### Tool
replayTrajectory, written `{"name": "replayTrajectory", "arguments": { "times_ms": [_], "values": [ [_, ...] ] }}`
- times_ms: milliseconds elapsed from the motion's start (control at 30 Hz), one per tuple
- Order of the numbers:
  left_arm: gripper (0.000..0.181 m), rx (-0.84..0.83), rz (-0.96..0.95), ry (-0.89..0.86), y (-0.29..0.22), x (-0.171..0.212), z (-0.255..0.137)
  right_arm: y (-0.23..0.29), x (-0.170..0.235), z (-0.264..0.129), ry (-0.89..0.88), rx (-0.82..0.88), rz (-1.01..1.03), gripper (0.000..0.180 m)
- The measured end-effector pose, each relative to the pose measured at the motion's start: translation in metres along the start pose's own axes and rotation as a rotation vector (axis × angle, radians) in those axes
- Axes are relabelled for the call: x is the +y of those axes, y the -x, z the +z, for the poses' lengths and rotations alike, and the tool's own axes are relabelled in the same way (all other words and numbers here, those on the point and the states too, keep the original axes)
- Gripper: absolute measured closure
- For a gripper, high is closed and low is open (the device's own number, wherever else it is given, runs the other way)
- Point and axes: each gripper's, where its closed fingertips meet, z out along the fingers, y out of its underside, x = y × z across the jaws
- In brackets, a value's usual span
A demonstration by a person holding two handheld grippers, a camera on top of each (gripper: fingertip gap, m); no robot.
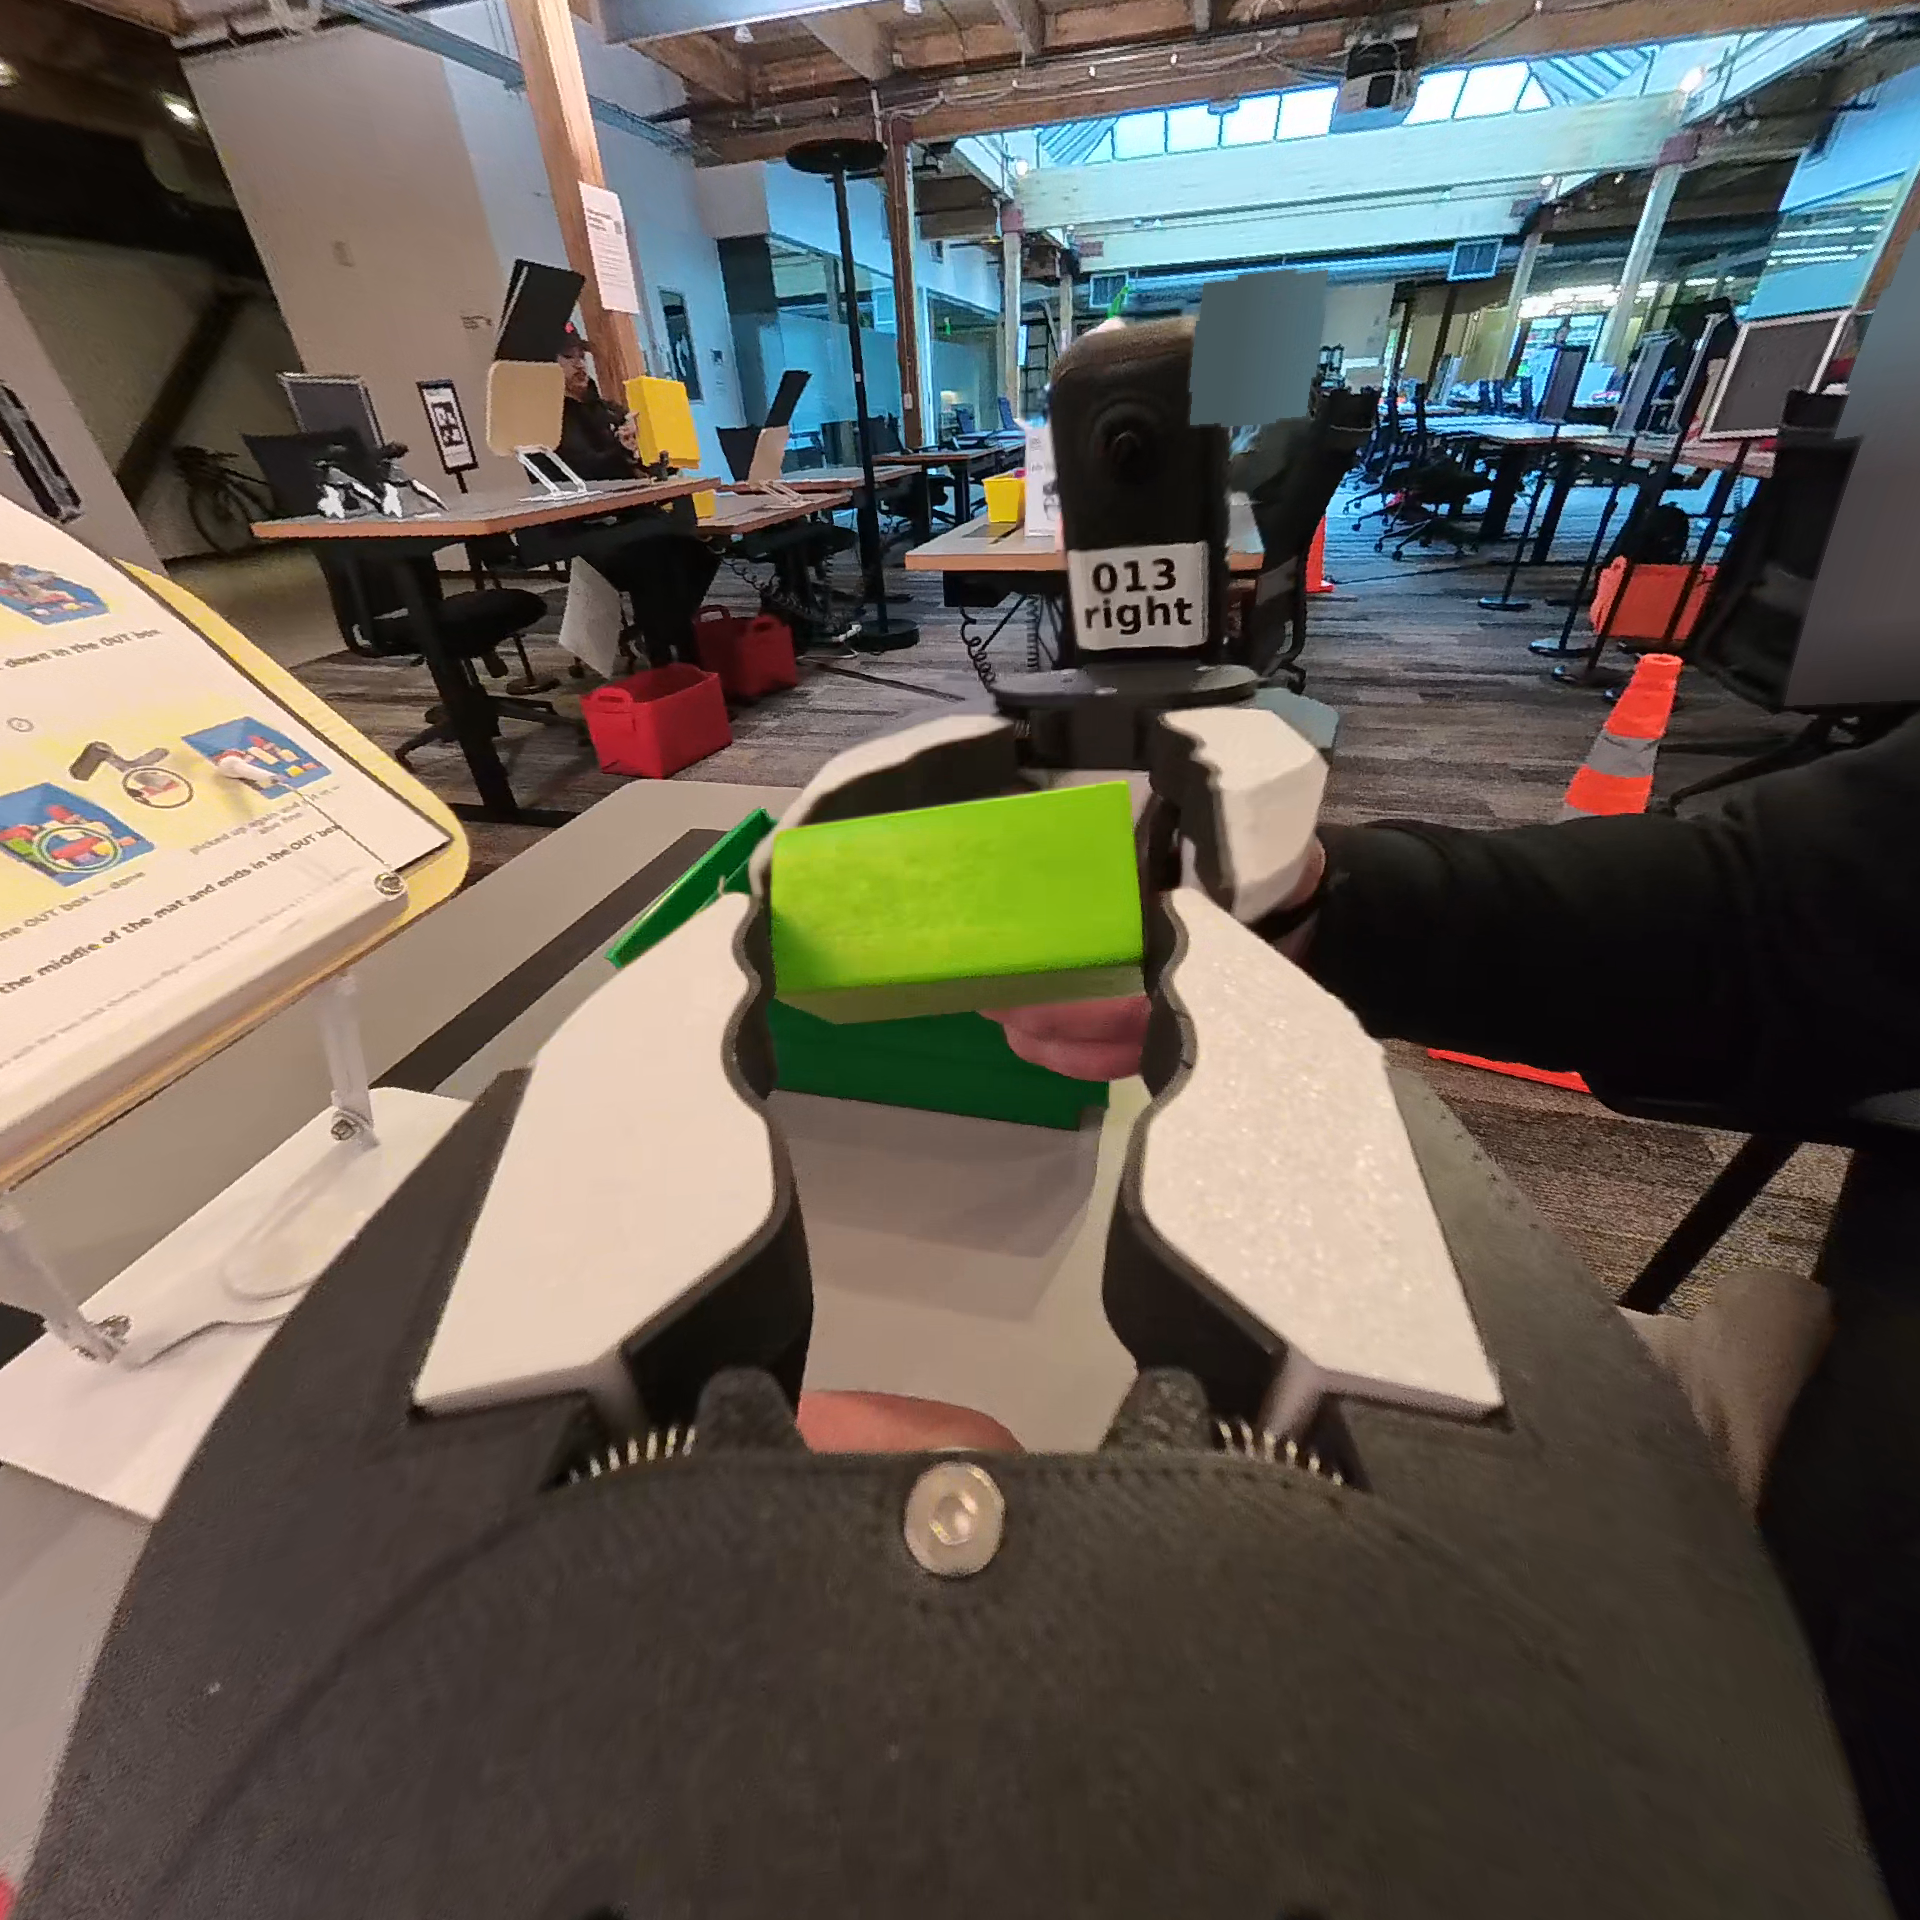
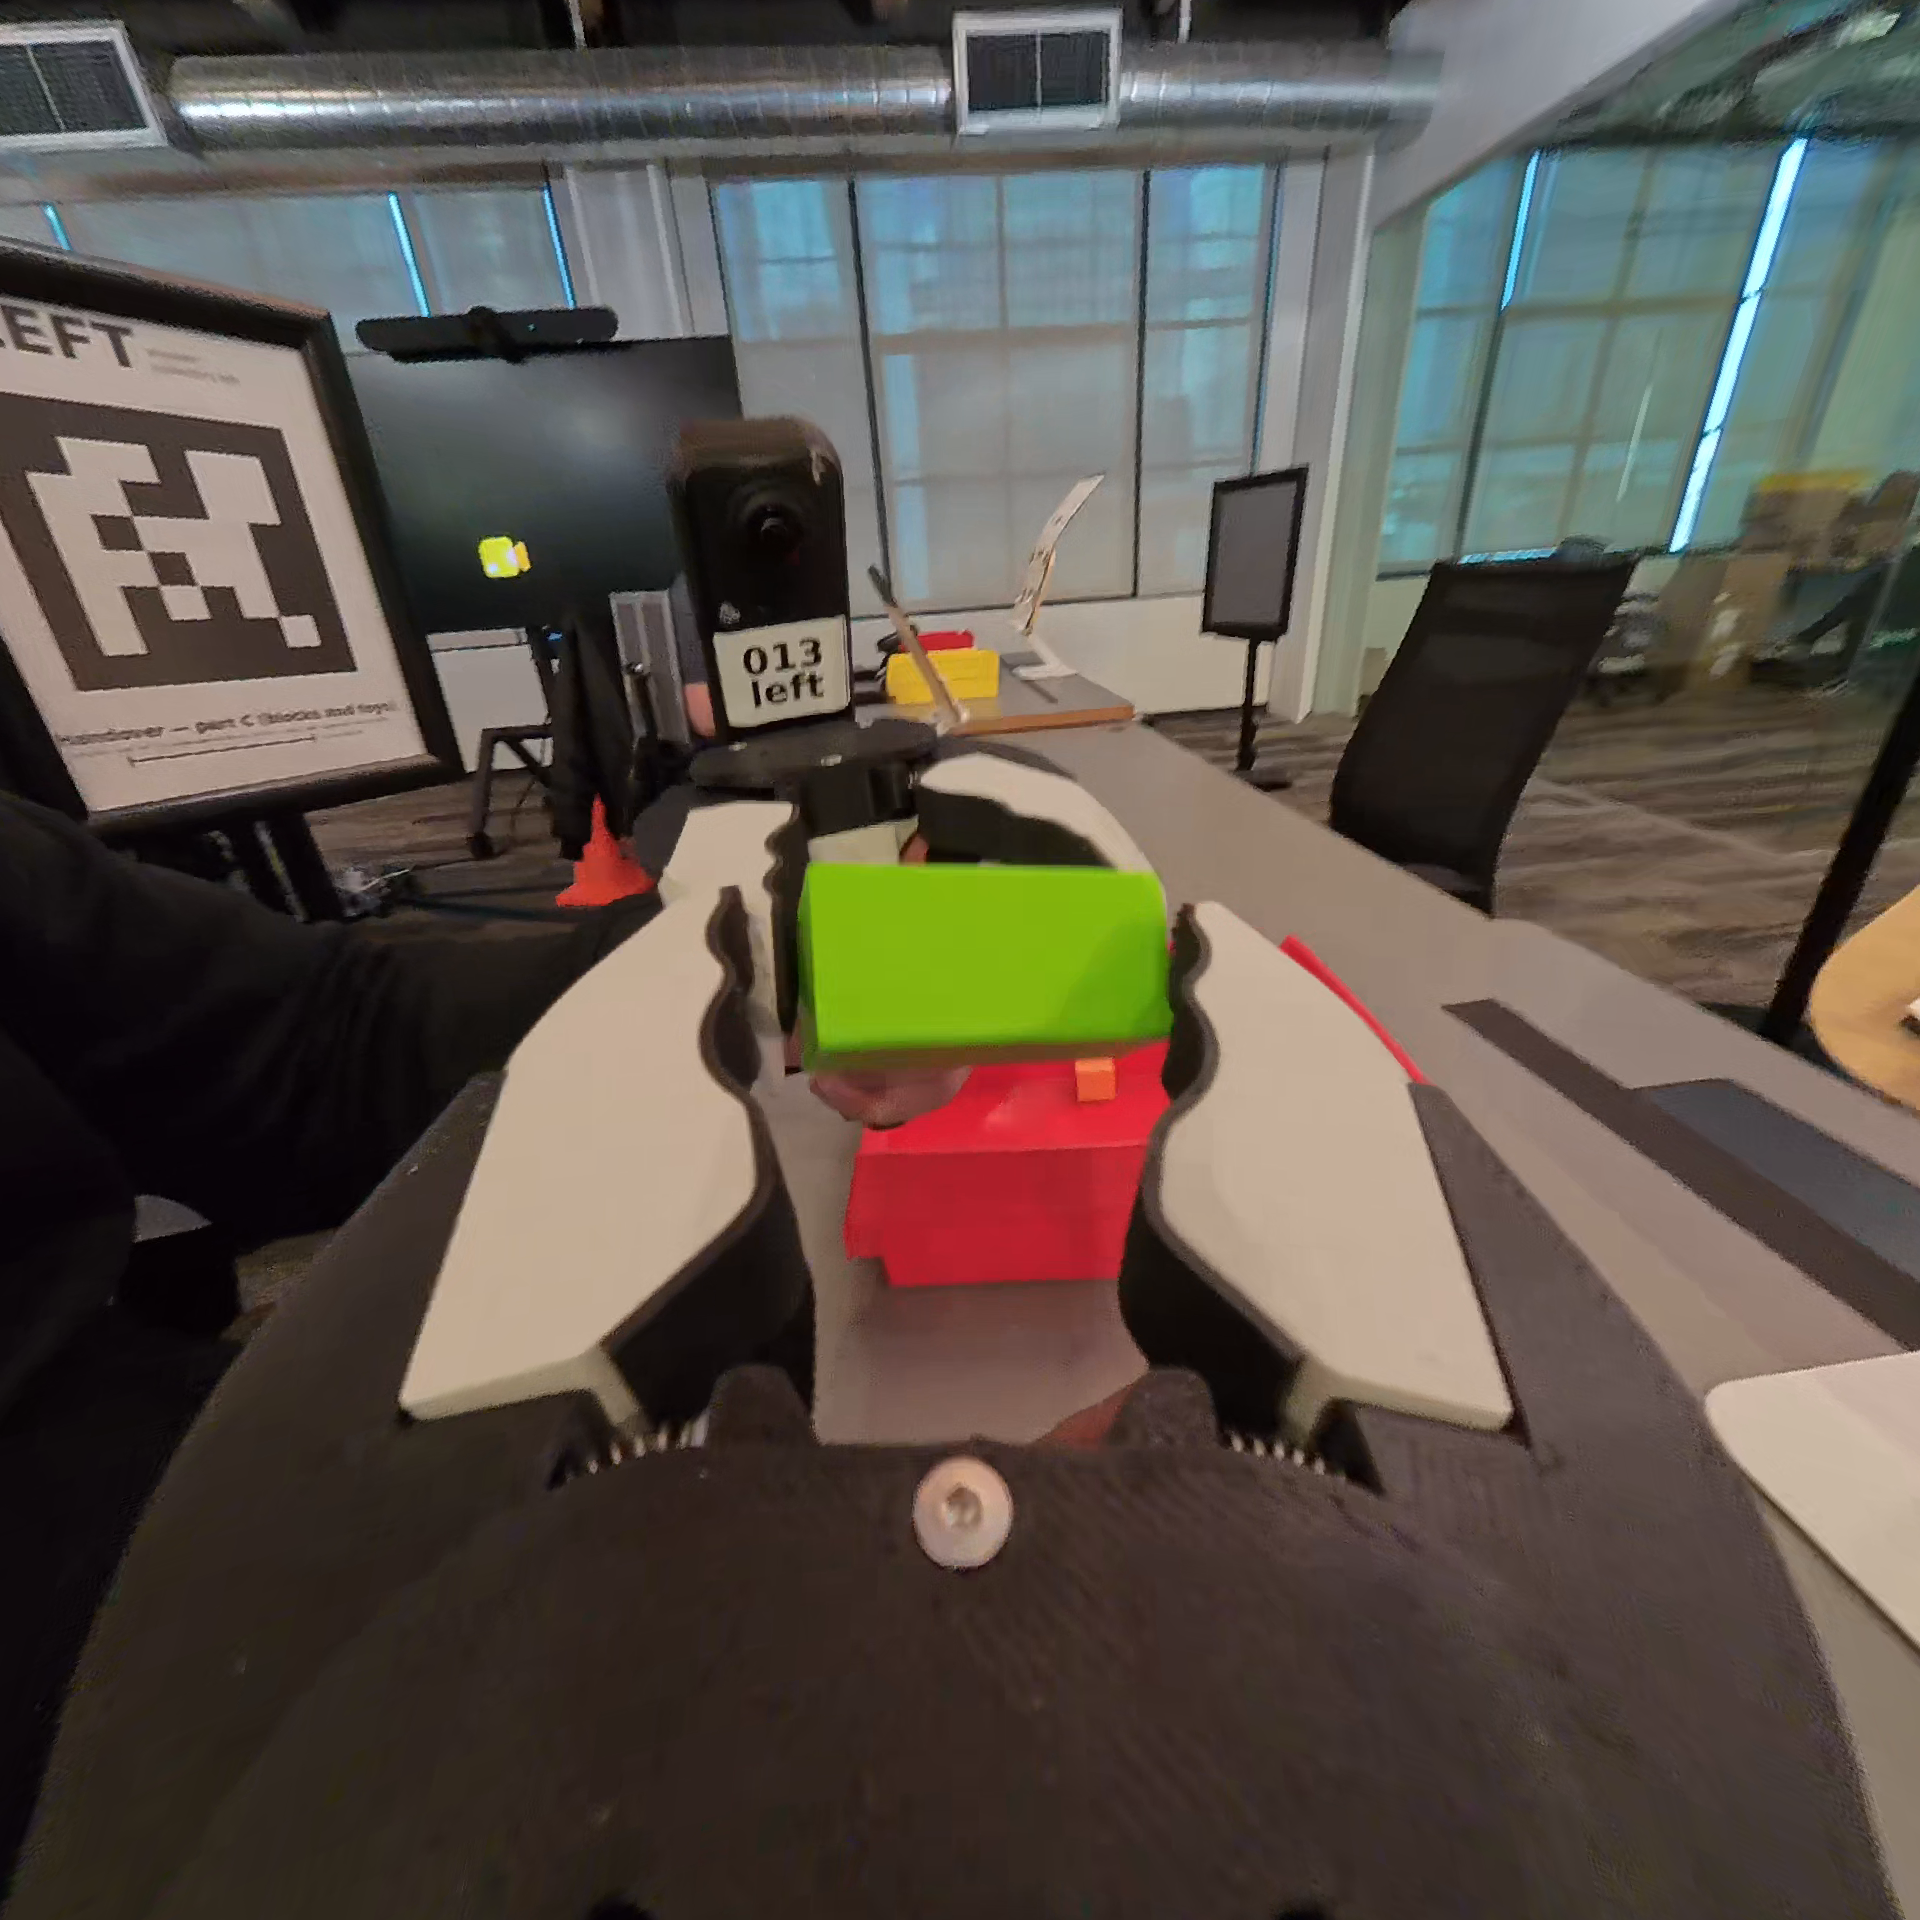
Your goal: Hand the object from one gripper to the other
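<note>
Both grippers, left gripper [image 1: 956, 935] and right gripper [image 2: 977, 966], have their fingers clamped on the green block [image 1: 956, 894].

Green bin [image 1: 935, 1070] on grey tabletop [image 1: 582, 935], near centre. Instruction board [image 1: 187, 831] on clear stand, left. Red bin [image 2: 997, 1184] on tabletop, small orange block [image 2: 1095, 1081] inside. Marker board [image 2: 187, 551] far left; black chair [image 2: 1475, 717] right; orange cone [image 1: 1626, 748] on floor.

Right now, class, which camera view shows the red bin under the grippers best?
The right wrist view: the red bin shows between that gripper's fingers, below the lime green block, an orange cube inside it. The left wrist view shows a green bin there instead, not this red one.
</note>
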Motion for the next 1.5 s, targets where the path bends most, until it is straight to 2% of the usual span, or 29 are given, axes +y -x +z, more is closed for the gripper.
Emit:
{"name": "replayTrajectory", "arguments": {
  "times_ms": [100, 133, 200, 333, 433, 767, 967, 1500],
  "values": [
    [0.112, 0.015, -0.003, 0.006, -0.004, 0.003, 0.004, -0.002, 0.001, -0.001, 0.018, 0.008, 0.0, 0.11],
    [0.112, 0.014, 0.0, 0.001, -0.005, 0.003, 0.005, -0.002, 0.001, -0.002, 0.014, 0.004, 0.002, 0.108],
    [0.112, 0.018, 0.007, 0.001, -0.007, 0.003, 0.007, -0.002, 0.004, -0.002, 0.042, -0.014, 0.032, 0.093],
    [0.112, 0.036, -0.022, -0.038, -0.009, -0.004, 0.005, 0.005, 0.003, -0.005, 0.061, -0.048, -0.015, 0.085],
    [0.112, 0.036, -0.012, -0.039, -0.009, -0.006, 0.002, 0.004, -0.001, -0.007, 0.033, -0.053, 0.008, 0.092],
    [0.112, 0.043, 0.005, -0.065, -0.013, -0.007, 0.004, 0.007, 0.007, -0.008, 0.003, -0.167, 0.184, 0.094],
    [0.112, 0.065, -0.018, -0.076, -0.014, -0.007, 0.003, 0.007, 0.002, -0.01, -0.035, -0.19, 0.196, 0.111],
    [0.114, 0.068, -0.051, -0.097, -0.012, -0.012, 0.001, 0.004, -0.003, -0.013, -0.056, -0.166, 0.168, 0.112]
  ]
}}
